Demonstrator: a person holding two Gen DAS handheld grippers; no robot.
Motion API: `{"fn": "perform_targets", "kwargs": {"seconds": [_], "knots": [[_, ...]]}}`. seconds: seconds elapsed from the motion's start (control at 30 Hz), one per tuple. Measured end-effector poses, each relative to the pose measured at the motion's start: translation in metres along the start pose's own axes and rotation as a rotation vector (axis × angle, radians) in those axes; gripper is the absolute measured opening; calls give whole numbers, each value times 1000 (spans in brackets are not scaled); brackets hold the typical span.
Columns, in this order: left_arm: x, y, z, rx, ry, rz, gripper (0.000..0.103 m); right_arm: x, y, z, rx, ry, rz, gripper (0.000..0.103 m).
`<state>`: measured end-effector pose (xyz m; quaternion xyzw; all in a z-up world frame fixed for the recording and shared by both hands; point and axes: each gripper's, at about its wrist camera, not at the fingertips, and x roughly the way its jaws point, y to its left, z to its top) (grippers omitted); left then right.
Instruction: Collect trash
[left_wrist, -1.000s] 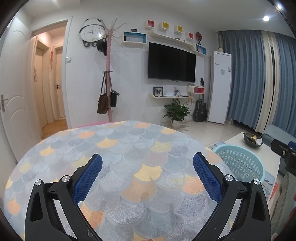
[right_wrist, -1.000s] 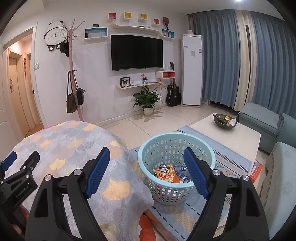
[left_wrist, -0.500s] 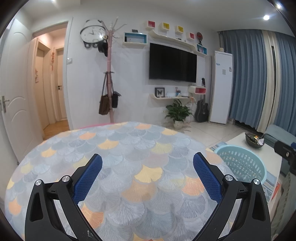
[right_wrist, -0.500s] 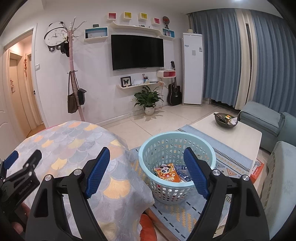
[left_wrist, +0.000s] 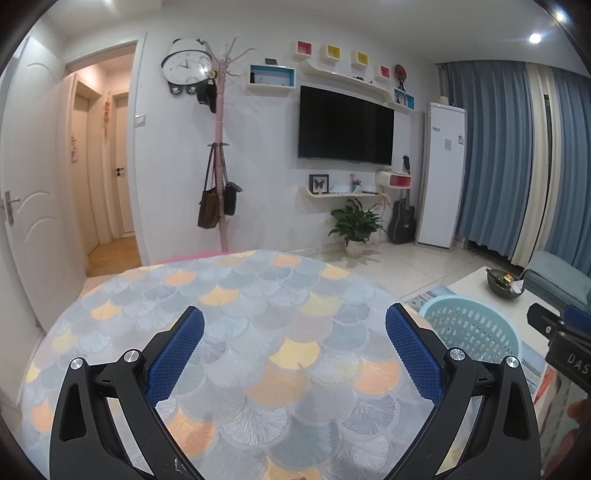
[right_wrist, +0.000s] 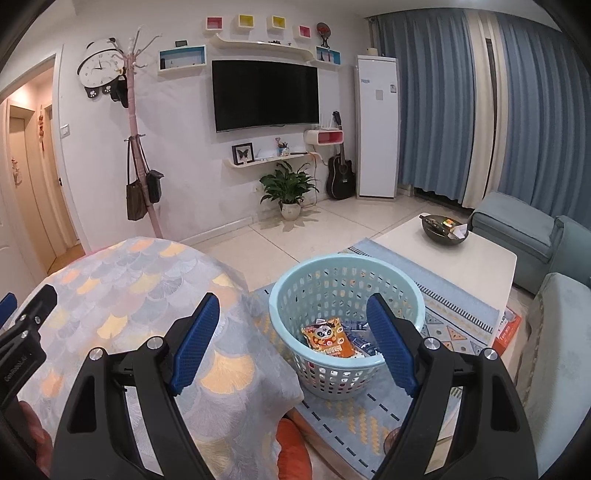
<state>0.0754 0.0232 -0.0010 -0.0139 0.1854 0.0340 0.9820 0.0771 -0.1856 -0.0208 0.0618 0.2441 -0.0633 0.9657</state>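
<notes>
A light blue mesh basket (right_wrist: 345, 280) stands on the rug to the right of a round table; it also shows in the left wrist view (left_wrist: 471, 325). Inside lie an orange panda snack packet (right_wrist: 328, 338) and a blue-and-white wrapper (right_wrist: 360, 338). My right gripper (right_wrist: 291, 334) is open and empty, held above the table's right edge and the basket. My left gripper (left_wrist: 293, 343) is open and empty, above the round table with its scale-patterned cloth (left_wrist: 240, 295). No trash shows on the cloth.
A white coffee table (right_wrist: 469, 254) with a dark bowl (right_wrist: 443, 230) stands beyond the basket. Blue sofa seats (right_wrist: 524, 236) are at the right. A pink coat stand (left_wrist: 219, 177) and a potted plant (right_wrist: 290, 188) stand by the far wall. A patterned rug (right_wrist: 454, 306) lies under the basket.
Both grippers have drifted slightly, with the views shifting a little. Both stay open and empty, and the basket's contents have not moved.
</notes>
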Motion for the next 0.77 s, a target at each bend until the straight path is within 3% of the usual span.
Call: {"fn": "perform_targets", "kwargs": {"seconds": [0.17,0.27,0.43,0.63,0.77], "knots": [[-6,-3,3,25,-16,29,95,-5,2,3,-4,-10,6,78],[-13,-13,8,103,-32,119,95,-8,3,7,-4,-6,4,78],[-25,-11,18,100,-49,97,95,-11,11,15,-8,-14,9,78],[-16,4,20,68,37,50,96,-5,33,18,-44,24,17,78],[-17,17,18,49,36,91,96,1,52,19,-68,48,51,78]]}}
